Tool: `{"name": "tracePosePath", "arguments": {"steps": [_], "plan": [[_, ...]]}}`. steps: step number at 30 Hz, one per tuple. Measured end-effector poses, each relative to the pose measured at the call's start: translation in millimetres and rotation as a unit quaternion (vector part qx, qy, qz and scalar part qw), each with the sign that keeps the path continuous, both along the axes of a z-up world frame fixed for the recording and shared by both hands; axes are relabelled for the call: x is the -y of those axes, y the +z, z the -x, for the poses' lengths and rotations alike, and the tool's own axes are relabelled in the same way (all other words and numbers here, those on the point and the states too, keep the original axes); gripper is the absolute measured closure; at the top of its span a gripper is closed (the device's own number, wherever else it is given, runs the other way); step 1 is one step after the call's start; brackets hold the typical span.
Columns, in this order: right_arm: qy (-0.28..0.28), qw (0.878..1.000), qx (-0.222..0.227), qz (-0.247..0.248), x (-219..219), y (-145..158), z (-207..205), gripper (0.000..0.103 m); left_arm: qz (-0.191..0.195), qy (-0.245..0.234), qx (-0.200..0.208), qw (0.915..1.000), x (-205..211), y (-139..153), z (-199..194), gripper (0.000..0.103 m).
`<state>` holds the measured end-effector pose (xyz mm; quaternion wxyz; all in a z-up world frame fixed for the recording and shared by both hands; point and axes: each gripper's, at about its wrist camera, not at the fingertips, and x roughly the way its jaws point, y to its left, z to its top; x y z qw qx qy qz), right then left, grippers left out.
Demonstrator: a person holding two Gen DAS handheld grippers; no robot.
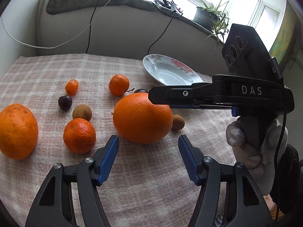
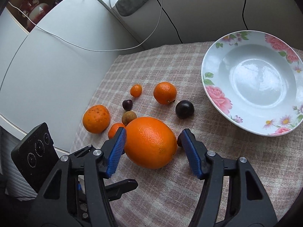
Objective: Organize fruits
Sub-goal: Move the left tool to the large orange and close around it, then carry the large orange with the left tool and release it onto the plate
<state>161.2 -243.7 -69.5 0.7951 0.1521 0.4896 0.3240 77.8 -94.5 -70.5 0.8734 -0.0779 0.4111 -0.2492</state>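
My right gripper (image 2: 153,145) is spread wide around the big orange (image 2: 150,141), one blue pad on each side of it. The left pad looks to be just touching the peel; the right pad stands a little off, so nothing is clamped. The orange sits on the checked cloth (image 2: 217,170).

My left gripper (image 1: 148,141) is also wide open and holds nothing. It points at the near side of the same orange (image 1: 142,117) without touching it. From this view the right gripper's black finger crosses over the top of the orange.

The flowered plate (image 2: 214,87) lies to the right of the fruit, well apart from the orange. A dark plum (image 2: 184,109) sits between them. Behind the orange are a tangerine (image 2: 164,92), a kumquat (image 2: 136,90), a cherry (image 2: 127,104), a brown longan (image 2: 129,117) and a second large orange (image 2: 96,118).
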Motion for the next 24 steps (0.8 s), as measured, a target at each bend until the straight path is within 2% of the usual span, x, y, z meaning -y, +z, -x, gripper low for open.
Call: {"name": "tracePosePath", "arguments": {"steps": [12,24], "plan": [[0.034,0.999,-0.009,0.002,-12,-3,-4,0.039,0.002,-0.004,-0.021,0.9998,2,-10,-10,0.042],[0.052,0.998,-0.019,0.001,-11,-5,-9,0.039,-0.003,0.000,-0.022,0.9998,0,-14,-11,0.048]]}}
